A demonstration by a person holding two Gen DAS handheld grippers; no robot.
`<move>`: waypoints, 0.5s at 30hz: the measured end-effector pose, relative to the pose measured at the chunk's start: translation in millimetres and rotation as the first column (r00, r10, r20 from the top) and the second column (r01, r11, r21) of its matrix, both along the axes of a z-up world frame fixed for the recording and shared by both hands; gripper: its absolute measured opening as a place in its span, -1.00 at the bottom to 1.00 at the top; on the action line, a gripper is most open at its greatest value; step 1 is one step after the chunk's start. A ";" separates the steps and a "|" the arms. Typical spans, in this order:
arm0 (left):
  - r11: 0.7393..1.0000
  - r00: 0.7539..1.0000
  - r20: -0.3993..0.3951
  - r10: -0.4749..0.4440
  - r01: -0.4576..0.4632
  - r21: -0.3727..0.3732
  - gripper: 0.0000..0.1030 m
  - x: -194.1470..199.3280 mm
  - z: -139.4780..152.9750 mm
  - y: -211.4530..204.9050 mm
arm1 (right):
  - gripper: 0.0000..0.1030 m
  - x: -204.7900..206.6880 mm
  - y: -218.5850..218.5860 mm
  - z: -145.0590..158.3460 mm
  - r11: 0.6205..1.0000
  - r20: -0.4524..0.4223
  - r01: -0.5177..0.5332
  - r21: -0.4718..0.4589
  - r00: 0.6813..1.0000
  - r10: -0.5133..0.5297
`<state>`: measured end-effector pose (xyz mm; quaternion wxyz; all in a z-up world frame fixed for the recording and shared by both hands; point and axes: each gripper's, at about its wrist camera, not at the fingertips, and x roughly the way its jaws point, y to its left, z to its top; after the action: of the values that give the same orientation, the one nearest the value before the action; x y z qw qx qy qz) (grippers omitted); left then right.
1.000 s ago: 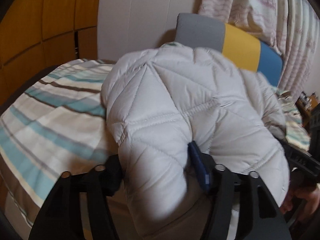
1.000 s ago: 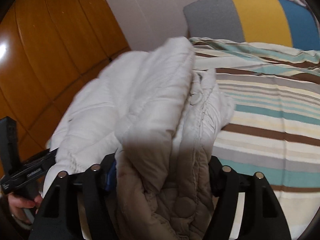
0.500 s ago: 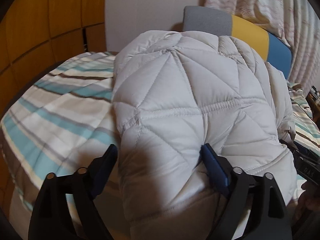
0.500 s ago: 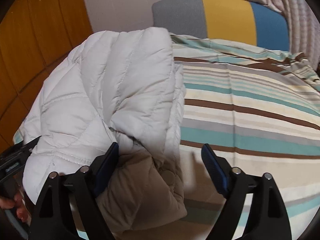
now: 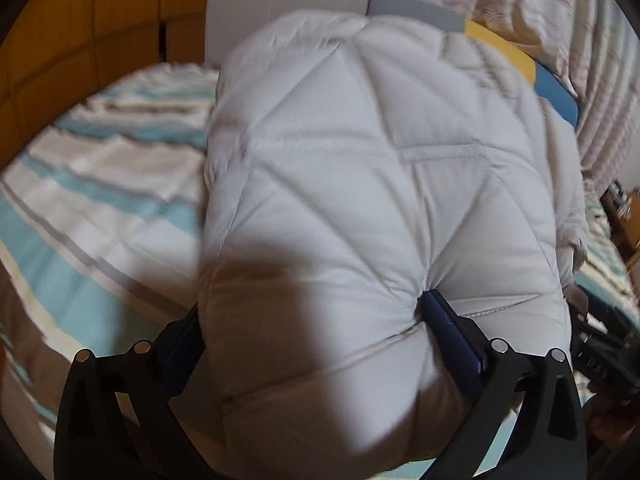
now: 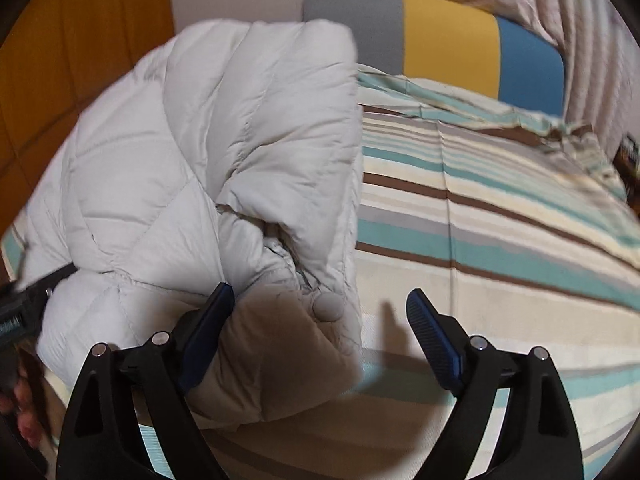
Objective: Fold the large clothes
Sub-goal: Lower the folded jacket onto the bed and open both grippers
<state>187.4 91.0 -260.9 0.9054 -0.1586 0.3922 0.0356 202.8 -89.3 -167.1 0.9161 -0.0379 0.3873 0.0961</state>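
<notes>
A pale grey quilted puffer jacket (image 5: 360, 184) lies folded in a thick bundle on the striped bed (image 5: 100, 208). In the left wrist view it fills the middle, and my left gripper (image 5: 308, 328) has its jaws spread wide around the bundle's near edge, pressing into the padding. In the right wrist view the jacket (image 6: 208, 152) sits at left. My right gripper (image 6: 320, 312) is open; its left finger touches the jacket's edge near a snap button (image 6: 328, 306), its right finger hangs over bare bedding.
The bed cover (image 6: 500, 220) has teal, brown and cream stripes. A grey, yellow and blue cushion (image 6: 440, 36) stands at the bed's far end by a white wall and patterned curtains (image 5: 560, 40). Wooden panelling (image 6: 80, 60) is at left.
My right gripper has opened and let go of the jacket, which now rests folded on the bed. My left gripper's jaws have widened around the bundle, and it has moved closer.
</notes>
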 end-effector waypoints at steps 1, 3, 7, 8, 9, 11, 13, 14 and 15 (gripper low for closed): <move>1.000 1.000 -0.001 0.007 -0.007 0.001 0.94 0.0 -1.2 -0.8 | 0.67 1.6 -0.5 -2.1 1.000 -0.004 0.002 0.005 1.000 -0.002; 0.997 1.000 0.020 0.015 -0.016 0.075 0.94 -3.0 0.8 -10.0 | 0.71 2.2 -3.9 -4.8 1.000 -0.005 0.005 0.018 1.000 -0.004; 0.986 0.998 0.039 0.044 -0.049 0.159 0.94 -12.1 8.2 -23.8 | 0.79 6.1 -12.7 -5.8 0.998 -0.017 0.013 0.060 1.000 -0.012; 0.987 0.998 0.036 0.054 -0.059 0.148 0.94 -14.4 9.6 -23.7 | 0.80 5.2 -14.6 -4.8 0.998 -0.016 0.016 0.068 1.000 -0.015; 0.989 0.997 0.031 0.064 -0.068 0.131 0.94 -16.9 11.5 -23.0 | 0.82 4.0 -15.8 -3.7 0.997 -0.013 0.019 0.075 1.000 -0.018; 0.990 0.996 0.027 0.087 -0.089 0.107 0.94 -25.6 17.4 -21.1 | 0.91 -3.2 -21.0 2.2 0.994 0.000 0.035 0.102 0.999 -0.035; 0.989 0.994 0.039 0.098 -0.102 0.111 0.94 -35.0 24.2 -22.0 | 0.96 -12.4 -31.1 7.4 0.986 0.001 0.068 0.150 0.998 -0.069; 0.987 0.994 0.048 0.100 -0.105 0.118 0.94 -39.3 26.6 -23.6 | 0.96 -16.6 -33.5 9.7 0.983 -0.006 0.074 0.169 0.997 -0.074; 0.985 0.993 0.060 0.103 -0.110 0.132 0.94 -45.5 29.0 -24.5 | 0.96 -19.7 -36.2 11.4 0.979 -0.019 0.079 0.191 0.997 -0.076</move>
<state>141.9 66.5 -231.9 0.9210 -0.1187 0.3556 0.1060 183.1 -125.5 -155.7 0.9164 0.0659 0.3827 0.0973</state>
